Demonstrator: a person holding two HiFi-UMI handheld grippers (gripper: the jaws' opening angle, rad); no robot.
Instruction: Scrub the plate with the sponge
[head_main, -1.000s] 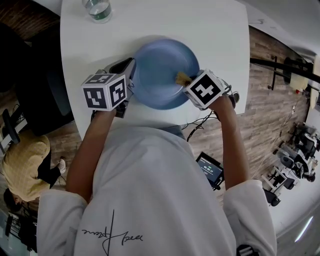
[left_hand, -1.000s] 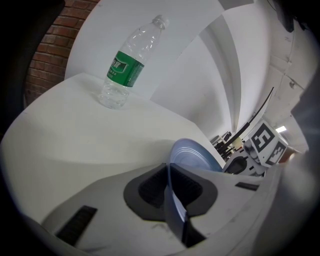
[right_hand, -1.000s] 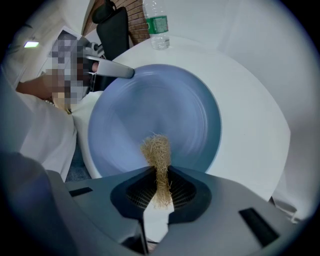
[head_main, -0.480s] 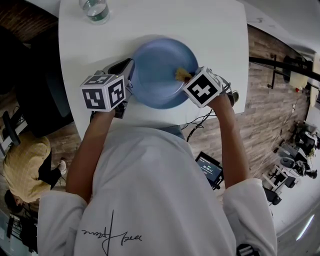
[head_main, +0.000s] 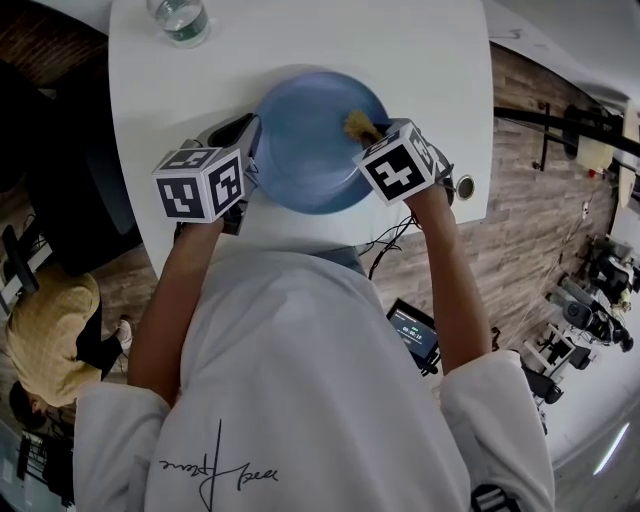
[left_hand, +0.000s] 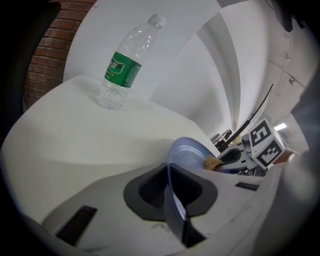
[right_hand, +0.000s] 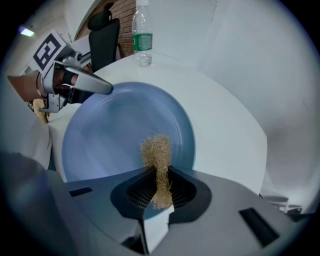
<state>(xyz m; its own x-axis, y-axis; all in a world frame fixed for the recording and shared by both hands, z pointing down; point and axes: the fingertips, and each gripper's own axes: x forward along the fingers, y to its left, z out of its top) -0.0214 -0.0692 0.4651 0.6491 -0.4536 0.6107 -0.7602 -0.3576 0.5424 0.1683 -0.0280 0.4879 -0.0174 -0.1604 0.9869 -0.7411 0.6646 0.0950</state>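
A round blue plate (head_main: 305, 140) lies on the white table (head_main: 300, 40). My left gripper (head_main: 247, 150) is shut on the plate's left rim (left_hand: 172, 200), the rim edge-on between its jaws. My right gripper (head_main: 372, 135) points down over the plate's right side and is shut on a tan fibrous sponge (right_hand: 157, 167). The sponge's free end (head_main: 358, 125) rests on the blue plate (right_hand: 120, 130). From the left gripper view the sponge (left_hand: 214, 162) and the right gripper's marker cube (left_hand: 265, 145) show past the plate.
A clear water bottle with a green label (left_hand: 125, 65) stands at the table's far side (head_main: 180, 18) (right_hand: 142, 32). Cables hang under the near table edge (head_main: 395, 235). A person in yellow sits at the lower left (head_main: 45, 335).
My right gripper has slid the sponge up and slightly left across the plate's right side. The left gripper has kept its hold on the rim without moving.
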